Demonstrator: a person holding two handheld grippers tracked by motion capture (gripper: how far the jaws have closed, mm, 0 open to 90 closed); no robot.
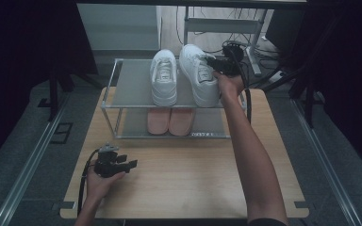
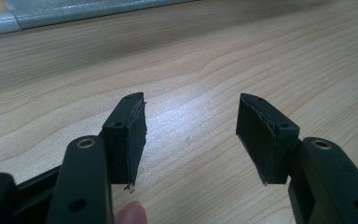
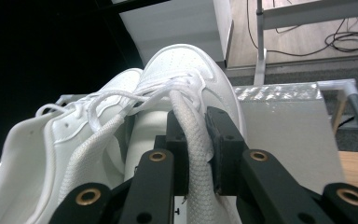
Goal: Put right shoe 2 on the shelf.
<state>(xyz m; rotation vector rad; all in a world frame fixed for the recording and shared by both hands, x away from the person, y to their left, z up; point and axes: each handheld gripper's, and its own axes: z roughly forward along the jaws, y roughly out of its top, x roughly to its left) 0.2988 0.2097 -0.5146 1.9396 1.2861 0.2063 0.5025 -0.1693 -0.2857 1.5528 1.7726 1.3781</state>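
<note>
Placement step under way: right tool [image 3: 196,135] clamped the collar of the right white sneaker [image 1: 199,75] on the rack's top shelf [image 1: 132,89] at one o'clock, needing release next, while left tool [image 2: 191,135] idled open over the surface [image 1: 188,179].

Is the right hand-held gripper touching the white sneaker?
Touching. In the right gripper view, the right hand-held gripper has both jaws pressed on the collar of the white sneaker.
</note>
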